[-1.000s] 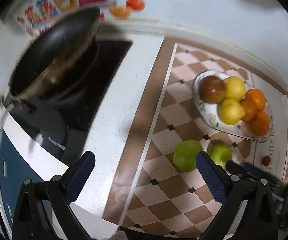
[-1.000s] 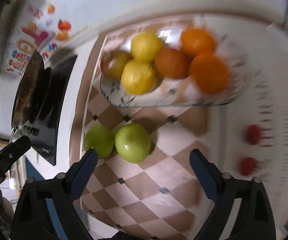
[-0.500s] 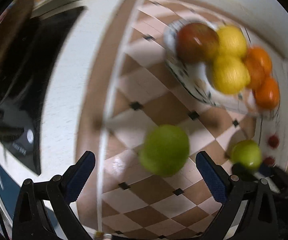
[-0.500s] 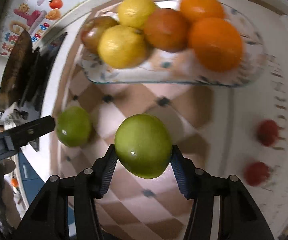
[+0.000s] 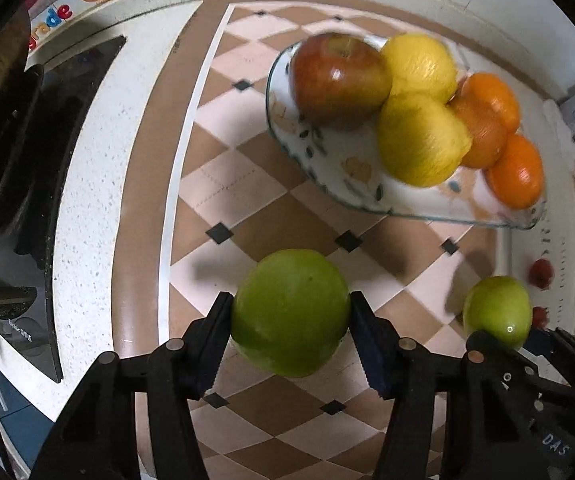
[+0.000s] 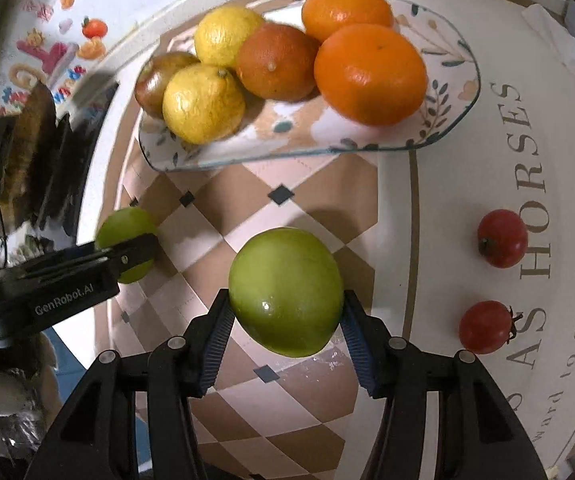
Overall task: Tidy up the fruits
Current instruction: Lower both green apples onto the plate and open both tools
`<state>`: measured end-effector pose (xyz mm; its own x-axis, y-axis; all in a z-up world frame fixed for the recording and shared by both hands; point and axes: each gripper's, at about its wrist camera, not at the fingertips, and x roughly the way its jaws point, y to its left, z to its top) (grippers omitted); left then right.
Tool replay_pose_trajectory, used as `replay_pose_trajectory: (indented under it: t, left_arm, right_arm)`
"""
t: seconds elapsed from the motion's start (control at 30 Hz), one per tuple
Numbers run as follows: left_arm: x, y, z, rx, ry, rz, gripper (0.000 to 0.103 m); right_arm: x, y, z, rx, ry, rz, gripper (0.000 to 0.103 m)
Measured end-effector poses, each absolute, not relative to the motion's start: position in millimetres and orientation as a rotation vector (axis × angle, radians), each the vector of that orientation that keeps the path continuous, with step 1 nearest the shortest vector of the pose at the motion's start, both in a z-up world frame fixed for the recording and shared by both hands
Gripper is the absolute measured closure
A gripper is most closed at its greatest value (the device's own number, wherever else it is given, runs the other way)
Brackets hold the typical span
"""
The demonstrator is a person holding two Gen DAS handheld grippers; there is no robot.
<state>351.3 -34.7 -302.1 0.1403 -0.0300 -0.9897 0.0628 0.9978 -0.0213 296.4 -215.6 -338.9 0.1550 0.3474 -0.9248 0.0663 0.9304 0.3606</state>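
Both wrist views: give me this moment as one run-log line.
left gripper: shut on round green apple | right gripper: shut on second green apple | patterned glass fruit plate: not yet reached

Green apple (image 5: 290, 312) in left gripper (image 5: 290, 338)

Fruit plate (image 6: 453, 120) behind both held apples (image 6: 285, 292).
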Motion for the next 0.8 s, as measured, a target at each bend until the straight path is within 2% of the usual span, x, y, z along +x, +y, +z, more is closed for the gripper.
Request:
replay_pose_trajectory:
  t: [0.33, 0.63, 0.8]
  left_arm:
    - [375, -59, -209, -0.060, 1.302, -0.211, 0.048]
    - [406, -97, -250, -0.298, 1.435, -0.260, 0.048]
    - [414, -122, -270, -0.294, 1.478, -0.246, 0.048]
  right_arm:
    - [318, -268, -276, 0.515, 1.266, 0.191, 0.047]
    - [372, -331, -276, 0.604, 1.251, 0.119, 0.047]
    - [399, -340, -291, 0.630, 1.272, 0.104, 0.047]
